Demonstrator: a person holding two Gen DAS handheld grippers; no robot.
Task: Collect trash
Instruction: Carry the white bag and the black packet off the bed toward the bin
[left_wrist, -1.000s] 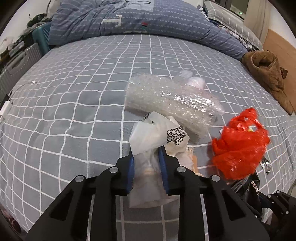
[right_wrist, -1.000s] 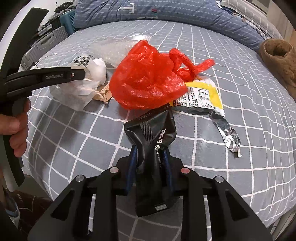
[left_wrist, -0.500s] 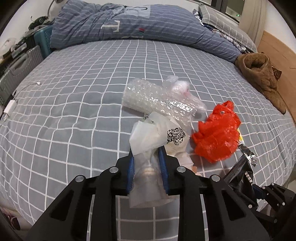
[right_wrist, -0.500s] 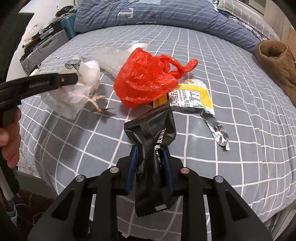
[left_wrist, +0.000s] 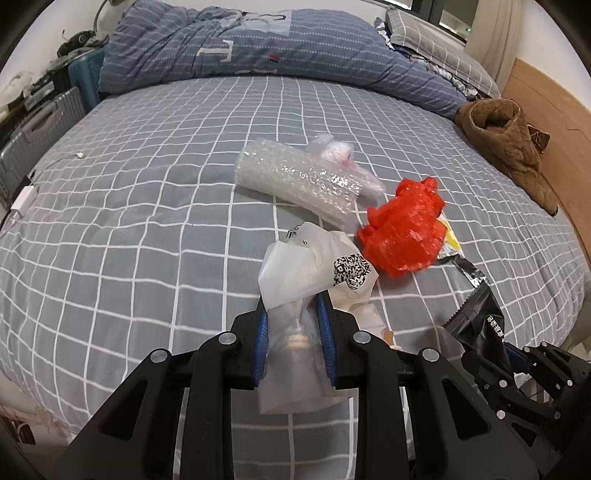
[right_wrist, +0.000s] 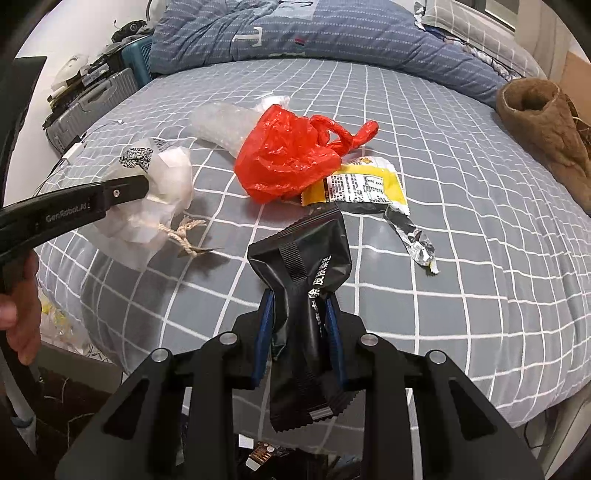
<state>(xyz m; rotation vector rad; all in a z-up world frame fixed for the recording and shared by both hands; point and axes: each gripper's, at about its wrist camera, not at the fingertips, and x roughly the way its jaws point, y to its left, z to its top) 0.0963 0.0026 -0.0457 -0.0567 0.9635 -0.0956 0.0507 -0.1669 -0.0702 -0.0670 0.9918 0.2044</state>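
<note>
Both tools are held over the near edge of the bed (left_wrist: 155, 206), a wide grey spread with white checks that drops away to the floor just below them. The left tool (left_wrist: 293, 306) is clenched on a crumpled white plastic bag (left_wrist: 314, 269) with a printed code patch; a knotted bit of twine (right_wrist: 181, 234) dangles from it above the sheet. The right tool (right_wrist: 299, 306) is clamped around a black foil packet (right_wrist: 306, 266), which sticks up between its blue-padded fingers (right_wrist: 265, 325).

The rest of the trash lies on the bed ahead. A red plastic bag (right_wrist: 284, 162) sits in a heap, touching a yellow snack wrapper (right_wrist: 358, 184) whose silver torn end (right_wrist: 413, 236) trails toward the right. Behind the red bag lies a roll of bubble wrap (left_wrist: 299, 181), with a small clear bag (left_wrist: 336, 151) tucked against its far side.

To the left of this cluster the sheet is bare for a broad stretch, and there is open cover on the right too, as far as a brown fleece garment (right_wrist: 546, 125) near the wooden headboard side. A bunched blue quilt (left_wrist: 258, 48) closes off the far end. Past the left edge stand a grey suitcase (right_wrist: 92, 103) and cluttered odds, and a white charger (left_wrist: 22, 199) with its cable rests near that edge.
</note>
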